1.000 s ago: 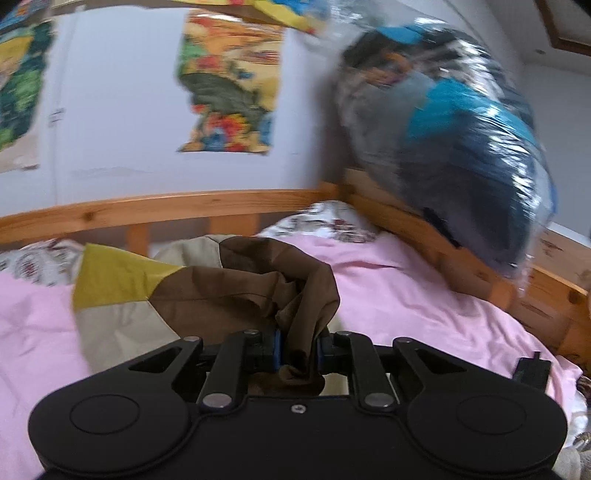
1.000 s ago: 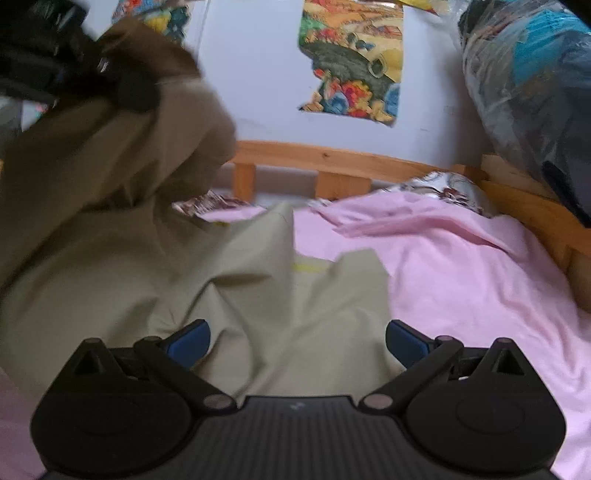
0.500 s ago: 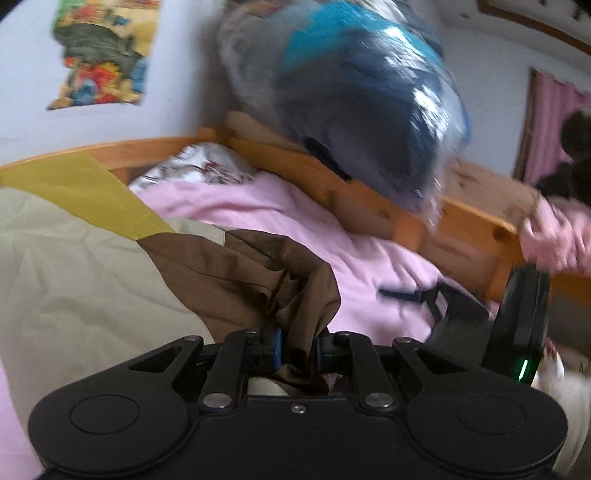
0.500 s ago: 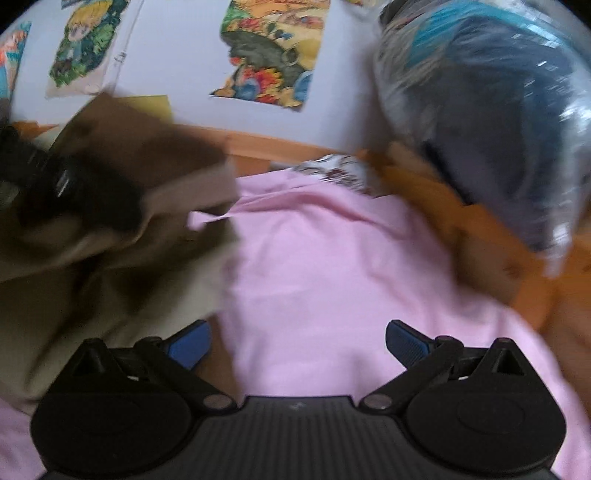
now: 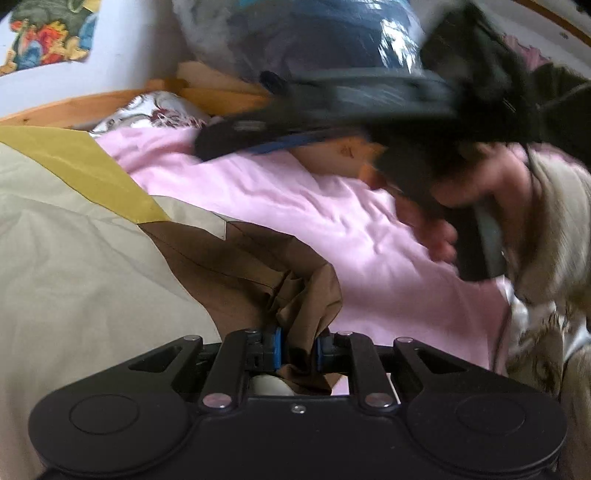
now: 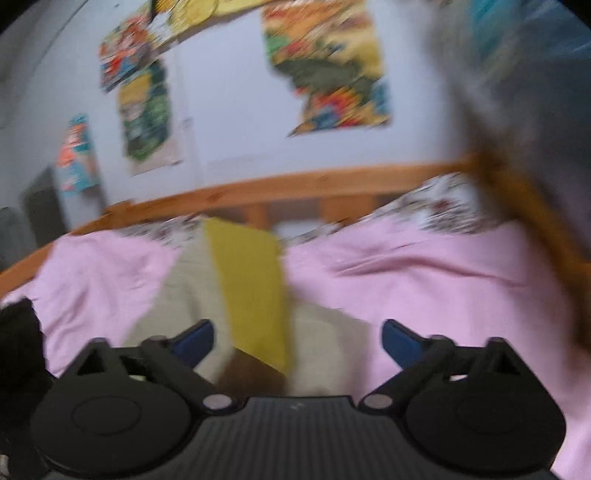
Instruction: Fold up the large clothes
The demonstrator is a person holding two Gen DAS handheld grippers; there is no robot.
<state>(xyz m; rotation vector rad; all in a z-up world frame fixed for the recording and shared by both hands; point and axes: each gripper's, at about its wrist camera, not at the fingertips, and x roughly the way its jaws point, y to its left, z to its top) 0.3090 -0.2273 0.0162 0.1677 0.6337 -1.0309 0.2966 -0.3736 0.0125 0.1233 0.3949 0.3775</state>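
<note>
Left wrist view: left gripper (image 5: 298,350), jaws clenched on bunched brown corner of large beige, brown and mustard-yellow fabric garment (image 5: 74,266). Garment spread leftward over pink bedsheet (image 5: 314,206). Beyond, blurred right gripper (image 5: 332,122) in person's hand (image 5: 469,206), above sheet. Wooden bed frame (image 5: 74,107) behind; clear plastic bag of dark clothes (image 5: 314,33) on top.

Right wrist view, blurred: right gripper (image 6: 297,338), jaws spread wide, grasping nothing. Garment (image 6: 247,288) ahead on bedsheet (image 6: 424,288). Colourful posters (image 6: 328,66) on pale wall.
</note>
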